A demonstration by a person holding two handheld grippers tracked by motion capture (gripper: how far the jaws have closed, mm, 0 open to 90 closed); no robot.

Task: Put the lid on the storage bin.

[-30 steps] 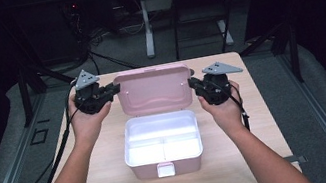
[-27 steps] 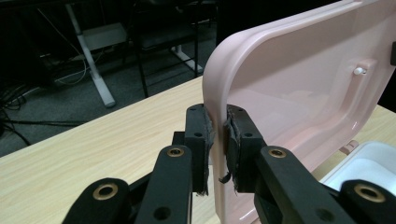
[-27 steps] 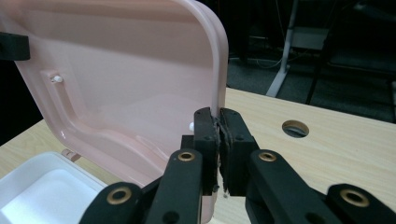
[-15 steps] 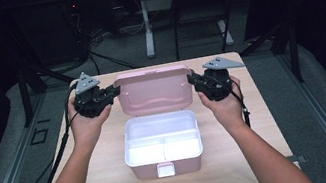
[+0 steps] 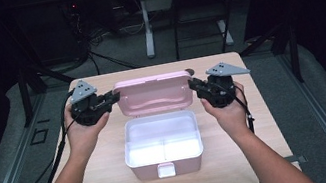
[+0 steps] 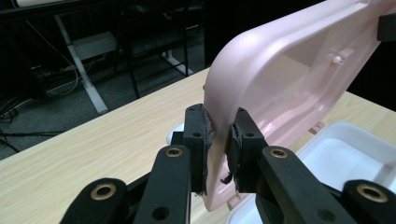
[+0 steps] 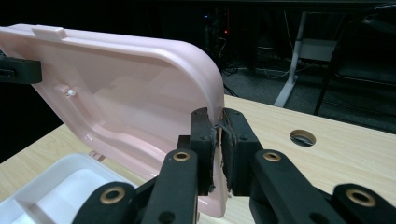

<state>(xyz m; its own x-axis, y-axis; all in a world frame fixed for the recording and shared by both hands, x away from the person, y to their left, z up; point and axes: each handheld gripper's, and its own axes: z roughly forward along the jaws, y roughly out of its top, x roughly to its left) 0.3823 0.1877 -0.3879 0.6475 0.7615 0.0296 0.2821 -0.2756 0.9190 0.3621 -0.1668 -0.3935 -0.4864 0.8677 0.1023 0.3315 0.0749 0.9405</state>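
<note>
Trouble could come if one hand moves faster than the other, because the pink lid (image 5: 155,94) would twist on its hinge and might crack. The thin side edges could also slip out of the pads. The left gripper (image 6: 218,140) pinches the left edge of the lid, and the right gripper (image 7: 218,140) pinches the right edge. The lid stands up and leans a little at the far side of the box (image 5: 163,145). The box is pink outside and white inside, with two parts, and has a small latch at the near side. It sits in the middle of the wooden table (image 5: 111,182)
</note>
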